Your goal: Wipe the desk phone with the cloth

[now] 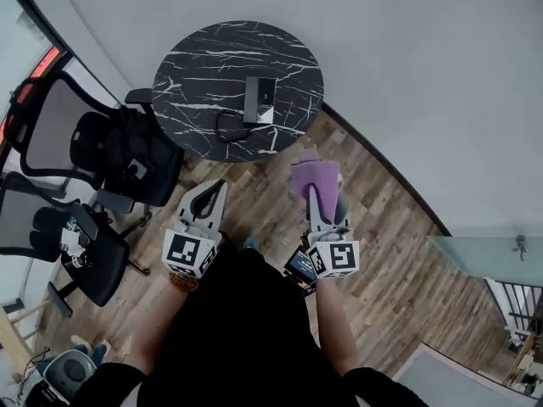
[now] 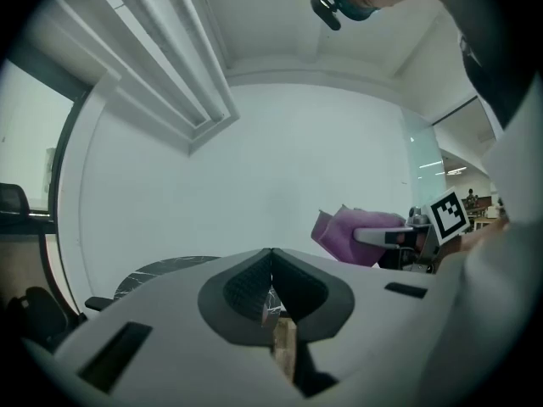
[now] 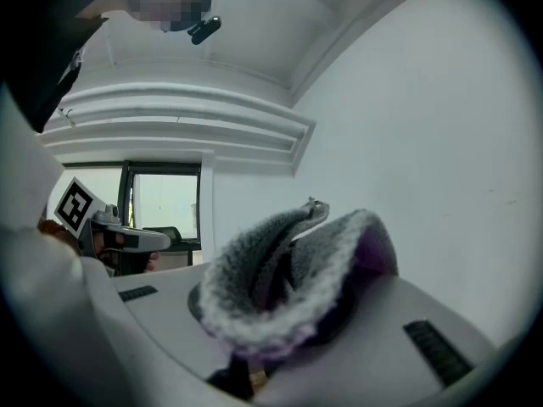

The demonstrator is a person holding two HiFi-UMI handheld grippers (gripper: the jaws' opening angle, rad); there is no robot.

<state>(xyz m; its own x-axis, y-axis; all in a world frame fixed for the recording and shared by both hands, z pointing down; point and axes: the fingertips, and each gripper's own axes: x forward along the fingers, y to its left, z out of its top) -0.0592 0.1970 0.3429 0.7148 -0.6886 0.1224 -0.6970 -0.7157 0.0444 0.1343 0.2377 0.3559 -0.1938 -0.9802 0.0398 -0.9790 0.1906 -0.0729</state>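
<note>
The fingers of the right gripper (image 3: pixel 284 254) are pressed shut on a purple cloth (image 3: pixel 254 303) — the fuzzy cloth is bunched up between them and sticks out past the tips. In the head view the cloth is held up over the wood floor (image 1: pixel 382 236), near the edge of the table but not over it. The fingers of the left gripper (image 2: pixel 271 258) are closed together, and nothing is held between them. Both grippers are held in front of the person, side by side but apart. Farther out, the desk phone (image 1: pixel 260 100) is seen on a round black marble table (image 1: pixel 195 66) — well apart from the cloth — with a dark cord (image 1: pixel 225 128) curled beside it. Two black office chairs (image 1: pixel 127 155) are seen left of the table.
</note>
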